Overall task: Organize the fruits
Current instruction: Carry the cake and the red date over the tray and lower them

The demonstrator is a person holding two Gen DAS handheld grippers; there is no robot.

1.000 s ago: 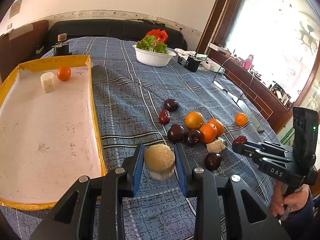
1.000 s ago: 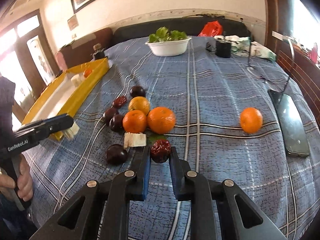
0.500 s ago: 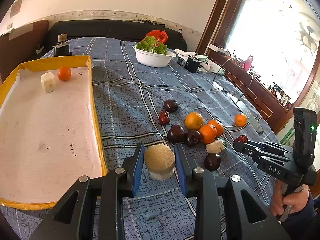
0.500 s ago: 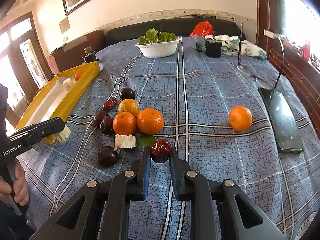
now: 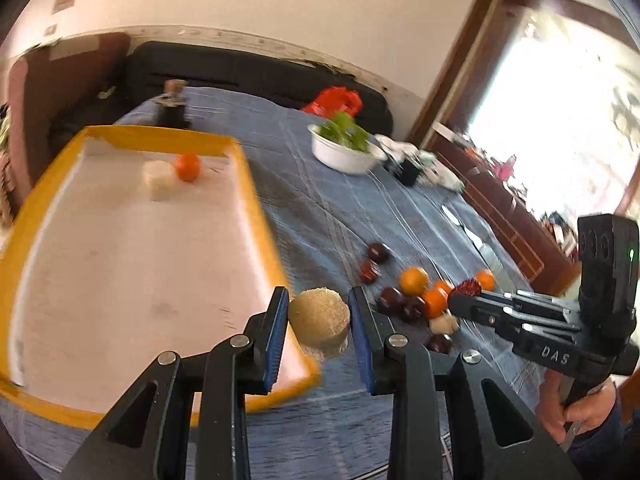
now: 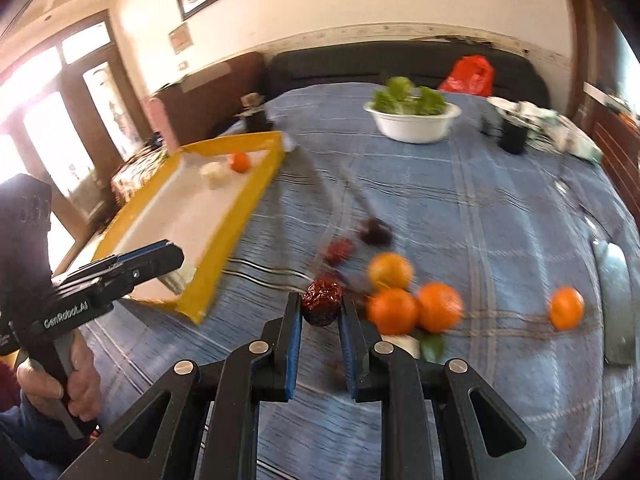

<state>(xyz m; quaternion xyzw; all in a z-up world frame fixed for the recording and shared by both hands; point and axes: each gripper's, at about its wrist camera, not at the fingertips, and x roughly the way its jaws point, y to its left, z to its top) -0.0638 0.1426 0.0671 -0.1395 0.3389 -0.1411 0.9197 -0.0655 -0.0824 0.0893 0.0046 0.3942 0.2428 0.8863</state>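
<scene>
We hold the left gripper with its jaws pinching a pale, round-topped fruit piece across its sides, so the flat cut face stays up and the piece cannot roll out. It hangs over the near right corner of the yellow tray, which we judge to be the collection point, since a small orange and a second pale piece already lie at its far end. We hold the right gripper with its jaws pressed onto a wrinkled dark red date, gripped at mid-height because the fruit is small and soft. It sits clear of the blue checked cloth, between the tray corner and the loose pile. On that cloth remain several oranges, one orange well apart to the right, and dark plums, so we judge the task to be at an early stage. Both views are blurred. The next move calls for lowering each fruit onto bare tray floor near the matching items, and releasing low enough that neither fruit rolls.
</scene>
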